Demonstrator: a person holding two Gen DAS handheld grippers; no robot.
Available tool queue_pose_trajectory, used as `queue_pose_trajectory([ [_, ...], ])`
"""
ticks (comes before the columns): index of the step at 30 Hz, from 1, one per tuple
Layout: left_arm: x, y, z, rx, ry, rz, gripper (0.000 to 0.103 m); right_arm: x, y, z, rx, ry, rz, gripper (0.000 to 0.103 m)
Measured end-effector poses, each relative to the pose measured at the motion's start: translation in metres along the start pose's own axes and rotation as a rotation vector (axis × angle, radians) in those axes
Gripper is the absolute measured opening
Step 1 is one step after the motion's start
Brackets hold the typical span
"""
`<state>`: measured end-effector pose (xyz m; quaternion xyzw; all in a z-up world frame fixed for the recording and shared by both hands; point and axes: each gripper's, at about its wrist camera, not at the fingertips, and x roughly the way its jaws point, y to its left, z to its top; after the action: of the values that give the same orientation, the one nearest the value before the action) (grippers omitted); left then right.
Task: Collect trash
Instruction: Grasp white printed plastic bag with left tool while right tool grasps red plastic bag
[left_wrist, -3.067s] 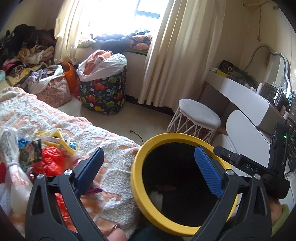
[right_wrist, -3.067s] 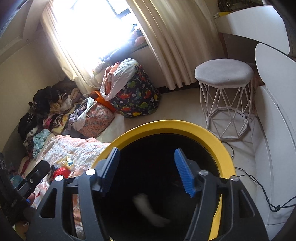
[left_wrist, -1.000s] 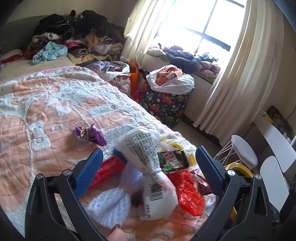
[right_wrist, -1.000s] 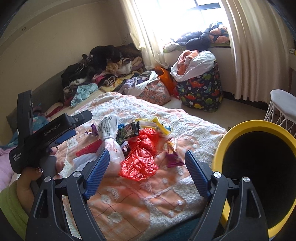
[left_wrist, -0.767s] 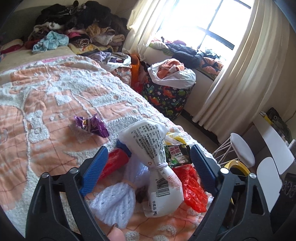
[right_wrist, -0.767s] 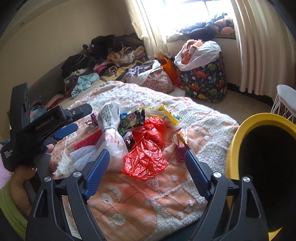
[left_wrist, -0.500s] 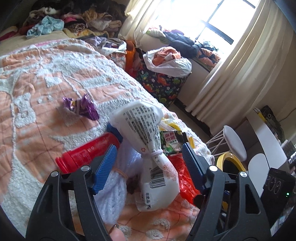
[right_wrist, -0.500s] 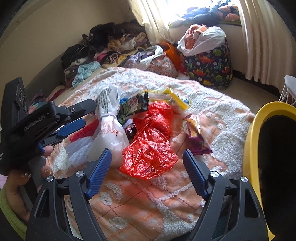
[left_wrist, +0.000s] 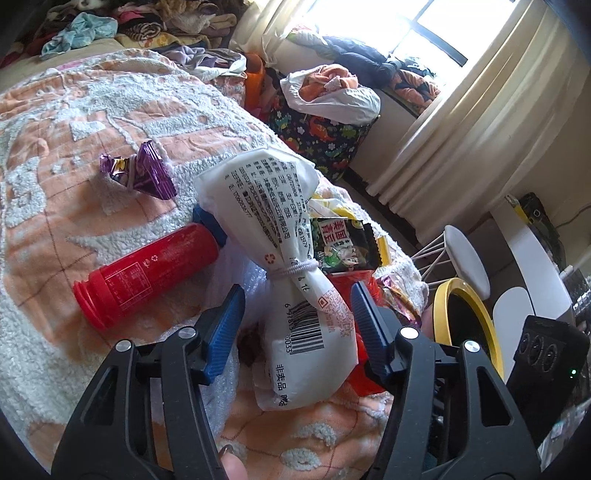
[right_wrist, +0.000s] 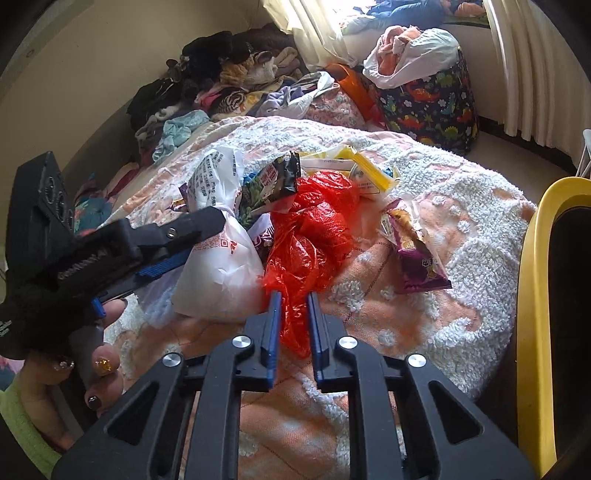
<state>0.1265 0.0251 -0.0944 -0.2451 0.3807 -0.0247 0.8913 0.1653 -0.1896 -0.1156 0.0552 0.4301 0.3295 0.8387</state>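
Note:
Trash lies heaped on the orange and white bedspread (left_wrist: 62, 122). A tied white bag (left_wrist: 291, 258) lies between the jaws of my left gripper (left_wrist: 296, 288). These jaws are closing, and a small gap still shows on the bag's left side. In the right wrist view, my right gripper (right_wrist: 293, 295) is closing on the lower edge of a red plastic bag (right_wrist: 314, 229), which is pinched between its pads. A red canister (left_wrist: 147, 273) and a purple wrapper (left_wrist: 140, 173) lie left of the white bag. The yellow-rimmed bin (right_wrist: 532, 295) stands at the bed's edge.
A green snack packet (right_wrist: 273, 188), a yellow packet (right_wrist: 362, 170) and a purple snack wrapper (right_wrist: 417, 254) lie around the red bag. A dinosaur-print hamper (right_wrist: 432, 103) and clothes piles stand beyond the bed. A white stool (left_wrist: 465, 258) is near the bin. A hand (right_wrist: 99, 354) holds the left gripper.
Both grippers dropped closer to the trash pile. The left jaws narrowed around the white bag. The right jaws went from wide open to pinching the red bag's edge.

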Motion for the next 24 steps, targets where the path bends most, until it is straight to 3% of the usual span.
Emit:
queue_pose_trajectory([
  [6, 0.005, -0.003, 0.000, 0.029, 0.035, 0.000, 0.036, -0.014, 0.002, -0.002, -0.025, -0.041, 0.009, 0.006],
  [13, 0.001, -0.006, 0.001, 0.049, 0.036, -0.011, 0.030, -0.033, 0.009, -0.005, -0.065, -0.092, 0.015, 0.005],
  [24, -0.036, -0.016, 0.018, 0.058, -0.068, -0.066, 0.029, -0.068, 0.016, 0.001, -0.093, -0.165, 0.057, 0.005],
])
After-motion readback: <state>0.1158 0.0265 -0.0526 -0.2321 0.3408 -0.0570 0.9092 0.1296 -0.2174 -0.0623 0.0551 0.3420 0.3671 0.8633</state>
